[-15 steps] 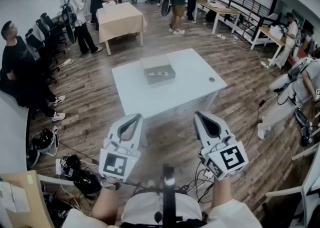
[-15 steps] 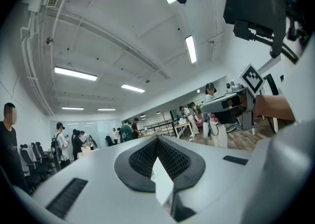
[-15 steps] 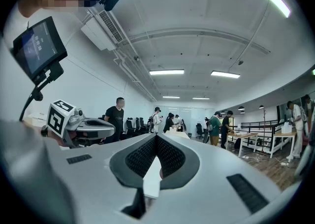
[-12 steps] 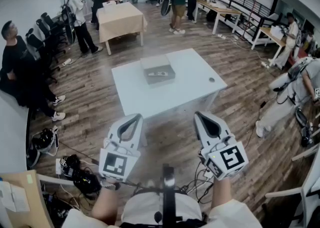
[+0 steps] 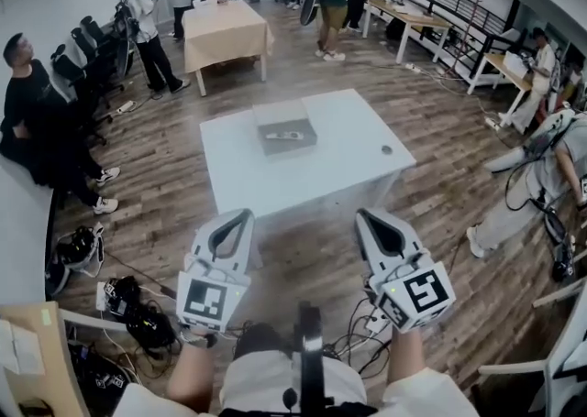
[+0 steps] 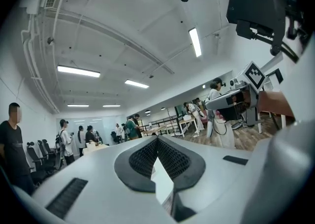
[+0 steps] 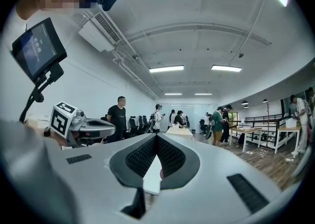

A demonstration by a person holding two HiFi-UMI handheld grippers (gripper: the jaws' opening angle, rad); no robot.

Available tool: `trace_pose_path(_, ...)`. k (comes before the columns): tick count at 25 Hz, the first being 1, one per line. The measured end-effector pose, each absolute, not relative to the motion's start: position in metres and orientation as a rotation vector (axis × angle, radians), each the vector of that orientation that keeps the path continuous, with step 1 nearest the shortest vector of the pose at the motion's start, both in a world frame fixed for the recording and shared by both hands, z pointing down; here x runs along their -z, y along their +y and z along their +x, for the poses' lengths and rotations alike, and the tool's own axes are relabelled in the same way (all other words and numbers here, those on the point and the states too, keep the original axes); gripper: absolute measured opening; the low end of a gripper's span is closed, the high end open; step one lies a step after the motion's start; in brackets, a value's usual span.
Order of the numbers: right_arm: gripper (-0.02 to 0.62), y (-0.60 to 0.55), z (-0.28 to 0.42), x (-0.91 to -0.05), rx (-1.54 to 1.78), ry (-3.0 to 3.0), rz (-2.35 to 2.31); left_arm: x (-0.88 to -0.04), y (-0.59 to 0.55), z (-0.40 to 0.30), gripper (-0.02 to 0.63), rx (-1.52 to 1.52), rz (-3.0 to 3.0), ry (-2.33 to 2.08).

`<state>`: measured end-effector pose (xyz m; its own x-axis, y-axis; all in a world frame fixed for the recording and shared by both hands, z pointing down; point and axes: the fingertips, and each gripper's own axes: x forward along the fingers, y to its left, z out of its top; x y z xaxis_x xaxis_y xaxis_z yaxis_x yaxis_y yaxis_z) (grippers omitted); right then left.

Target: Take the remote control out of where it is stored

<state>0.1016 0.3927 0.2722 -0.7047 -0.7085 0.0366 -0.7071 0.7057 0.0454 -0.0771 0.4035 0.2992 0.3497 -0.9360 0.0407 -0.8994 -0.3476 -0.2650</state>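
big open room, wood floor (image 5: 165, 186), people (image 5: 142, 12) standing round the edges and at a tan table (image 5: 225, 35) at the far end, none near my work area. white table (image 5: 348, 159) sits dead ahead of me, well apart from both grippers. left gripper (image 5: 242, 215) and right gripper (image 5: 365, 215) are held level side by side, pointing at that table. both gripper views show the jaw tips meeting with nothing between the pads, only a sliver of white table showing through the gap below the tips, so both are closed and empty. grey box (image 5: 280, 115) lies toward the far left part of the tabletop, low and flat. the remote control (image 5: 282, 136) reads as a small pale strip on the box's darker near half; too small from here to tell whether it lies in a recess or on top. my guess on handling: light, rigid plastic, smooth shell, so likely to slip if pinched by the ends. better to take it across its narrow width near mid-length, pads on the long edges, moderate squeeze. the box looks light too and may slide, so one gripper should hold it down while the other lifts. jaws need opening before either goes in.
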Motion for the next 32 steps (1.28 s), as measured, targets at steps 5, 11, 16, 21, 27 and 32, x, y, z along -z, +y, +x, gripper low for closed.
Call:
trace_pose_path(5, 0.000, 0.367, 0.113, -0.283, 0.019, -2.866, 1.153, -0.314, 0.382, -0.066, -0.001, 0.313, -2.415, 1.696)
trace_pose_path(11, 0.000, 0.320, 0.114, -0.294, 0.003, -2.891, 1.142, -0.324, 0.336, -0.064, 0.000, 0.322, -2.405, 1.702)
trace_pose_path(16, 0.000, 0.267, 0.113, -0.295, 0.026, -2.872, 1.147, -0.327, 0.277, -0.070, -0.001, 0.320, -2.406, 1.702)
trace_pose_path(21, 0.000, 0.202, 0.104, -0.293, 0.035, -2.854, 1.200, -0.333, 0.212, -0.084, 0.000, 0.335, -2.425, 1.676)
trace_pose_path(27, 0.000, 0.119, 0.082, -0.290, 0.017, -2.832, 1.213, -0.330, 0.125, -0.102, 0.000, 0.358, -2.452, 1.647)
trace_pose_path(32, 0.000, 0.058, 0.069, -0.281, 0.006, -2.829, 1.226, -0.320, 0.066, -0.118, 0.000, 0.352, -2.458, 1.654)
